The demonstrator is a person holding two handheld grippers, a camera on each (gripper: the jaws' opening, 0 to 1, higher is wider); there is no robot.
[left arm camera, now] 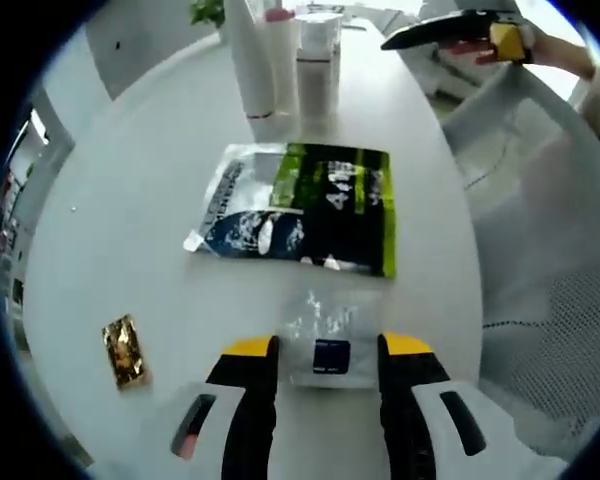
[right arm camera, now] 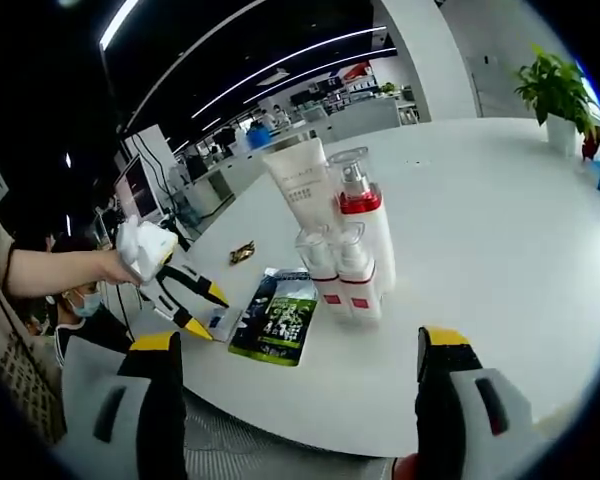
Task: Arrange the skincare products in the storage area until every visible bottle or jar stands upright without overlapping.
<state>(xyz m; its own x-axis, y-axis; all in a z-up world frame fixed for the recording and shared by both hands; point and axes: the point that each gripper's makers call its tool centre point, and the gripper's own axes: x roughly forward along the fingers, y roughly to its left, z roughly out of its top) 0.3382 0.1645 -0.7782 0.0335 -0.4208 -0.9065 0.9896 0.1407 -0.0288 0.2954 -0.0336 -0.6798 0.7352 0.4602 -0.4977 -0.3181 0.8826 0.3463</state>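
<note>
Skincare bottles (right arm camera: 345,255) stand upright in a tight group on the white round table (right arm camera: 480,230): a tall white tube (right arm camera: 298,190) with its cap down, a clear-capped pump bottle (right arm camera: 360,215) with a red collar, and two small bottles with red bands (right arm camera: 340,285) in front of them. In the left gripper view the same group (left arm camera: 285,60) stands at the far side of the table (left arm camera: 130,180).

Beside the group, toward the person, a flat sachet (left arm camera: 305,210) in green, black and white lies on the table; white writing is on its green part, but it is too small to read. Further from the bottles, past the sachet, lies a small clear packet (left arm camera: 325,335) with a dark blue label. A small gold foil wrapper (left arm camera: 125,350) lies apart from the sachet, near the table edge. A potted green plant (right arm camera: 555,95) stands well away from the bottles, at the far edge of the table.

The left gripper (left arm camera: 325,350) has its yellow-tipped jaws spread, one on each side of the clear packet, not pinching it; the bottles are well beyond it, with the sachet between. The right gripper (right arm camera: 300,345) is also spread wide and holds nothing; the bottles stand just ahead of it, between the lines of its jaws. A hand (right arm camera: 145,250) holds the left gripper at the table edge.
</note>
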